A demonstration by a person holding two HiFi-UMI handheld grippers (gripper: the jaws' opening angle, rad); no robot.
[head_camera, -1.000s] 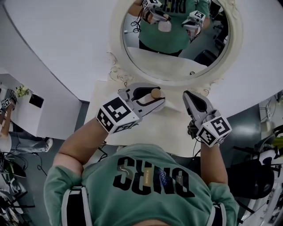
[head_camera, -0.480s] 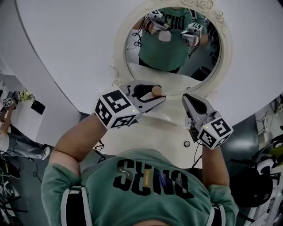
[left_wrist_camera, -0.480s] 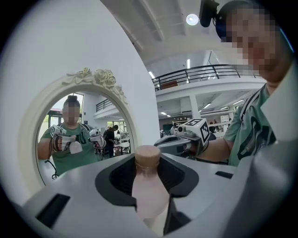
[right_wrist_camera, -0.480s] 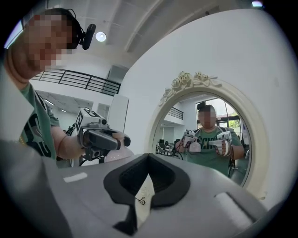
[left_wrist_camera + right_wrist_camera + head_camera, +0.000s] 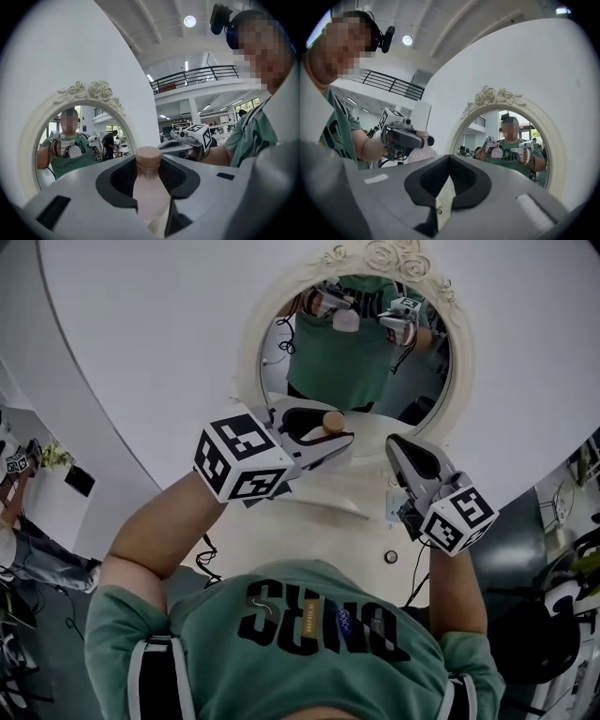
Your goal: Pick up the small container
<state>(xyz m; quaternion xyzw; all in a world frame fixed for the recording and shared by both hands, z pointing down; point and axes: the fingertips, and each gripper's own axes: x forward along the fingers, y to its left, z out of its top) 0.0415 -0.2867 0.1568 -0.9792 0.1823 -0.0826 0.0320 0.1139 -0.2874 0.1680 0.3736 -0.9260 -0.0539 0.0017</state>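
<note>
A plain white curved wall (image 5: 141,334) fills the background. On it hangs an oval mirror in a cream frame topped with carved roses (image 5: 461,352). The glass reflects the person, both grippers and the bottle. Below the mirror is a cream dressing table with a small round drawer knob (image 5: 300,535), and nothing lies between it and the grippers.

The person wears a green T-shirt (image 5: 309,652). Both bare forearms are raised before the chest, and the claws point roughly level at the mirror. The left gripper (image 5: 339,442) clamps the small pale-pink bottle with a tan cap (image 5: 150,187), holding it upright in the air over the table near the mirror's lower rim. The right gripper (image 5: 440,197), just beside it, holds nothing, its jaws drawn together to a thin slit.

The shirt's dark block letters appear upside down and I cannot read them reliably.
</note>
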